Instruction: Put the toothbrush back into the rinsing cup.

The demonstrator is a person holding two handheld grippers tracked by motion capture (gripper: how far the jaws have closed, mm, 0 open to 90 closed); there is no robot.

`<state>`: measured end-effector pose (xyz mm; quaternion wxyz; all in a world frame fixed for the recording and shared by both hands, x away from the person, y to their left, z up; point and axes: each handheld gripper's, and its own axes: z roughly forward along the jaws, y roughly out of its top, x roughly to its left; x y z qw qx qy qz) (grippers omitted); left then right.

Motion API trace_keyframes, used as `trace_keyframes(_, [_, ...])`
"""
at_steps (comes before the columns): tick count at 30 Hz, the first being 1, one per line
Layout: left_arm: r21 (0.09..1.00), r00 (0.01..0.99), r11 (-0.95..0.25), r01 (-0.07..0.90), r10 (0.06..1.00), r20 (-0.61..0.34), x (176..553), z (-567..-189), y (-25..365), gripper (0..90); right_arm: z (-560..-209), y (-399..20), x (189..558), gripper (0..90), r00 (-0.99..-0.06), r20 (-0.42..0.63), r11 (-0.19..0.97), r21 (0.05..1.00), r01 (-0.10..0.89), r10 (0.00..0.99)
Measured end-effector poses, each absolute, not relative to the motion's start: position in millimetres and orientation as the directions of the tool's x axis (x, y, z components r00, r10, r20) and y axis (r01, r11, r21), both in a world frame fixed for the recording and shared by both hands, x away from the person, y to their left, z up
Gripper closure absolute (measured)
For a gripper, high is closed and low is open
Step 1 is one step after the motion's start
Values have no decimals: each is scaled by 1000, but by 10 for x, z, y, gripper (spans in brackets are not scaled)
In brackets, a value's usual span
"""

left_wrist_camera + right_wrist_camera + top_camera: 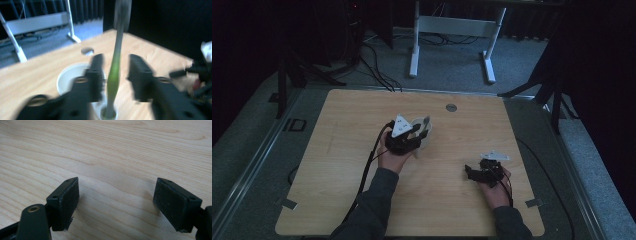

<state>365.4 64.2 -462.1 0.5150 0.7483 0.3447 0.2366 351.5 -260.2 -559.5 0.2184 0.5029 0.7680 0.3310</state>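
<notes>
A slim stick with a green and grey handle point(115, 67) stands upright in a small white socket point(109, 114), next to a round white cup point(67, 76). My left gripper point(116, 58) is open, with one jaw on each side of the stick and a gap to either side; the picture is blurred. In the high view the left gripper point(423, 132) is at the white cup point(421, 142) near the middle of the table. My right gripper point(117, 183) is open over bare wood, nothing between its jaws. It shows in the high view point(470, 172) at the front right.
The light wooden table point(362, 115) has a round metal grommet point(451, 107) near its far edge. A white desk frame point(452, 30) stands on the floor beyond, with cables. Black stands flank the table at both sides.
</notes>
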Motion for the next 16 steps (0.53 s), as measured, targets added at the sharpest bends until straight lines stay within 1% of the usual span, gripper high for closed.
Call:
trace_keyframes(1, [928,651,-254,272,759,17,3622,-4648,654,491,-5596,-2601,3515,203,-399,-1,274,729,628,917])
trace_keyframes(2, [926,655,-266,270,755,26,3593,-4673,676,481,-5596,-2601,3515,204,-399,-2,274,729,628,917])
trace_keyframes(4, [923,643,-275,269,765,41,3544,-4717,728,407,-5596,-2601,3515,204,-399,-3,275,729,627,917])
trace_keyframes(7, [919,626,-264,294,779,24,3502,-4764,824,327,-5595,-2600,3513,204,-398,-1,273,728,629,918])
trace_keyframes(10, [919,618,-249,306,786,7,3461,-4792,910,300,-5595,-2600,3513,204,-398,-1,273,728,629,918])
trace_keyframes(16, [909,597,-237,343,802,-15,3365,-4881,1047,296,-5596,-2600,3513,204,-398,-1,274,728,629,917])
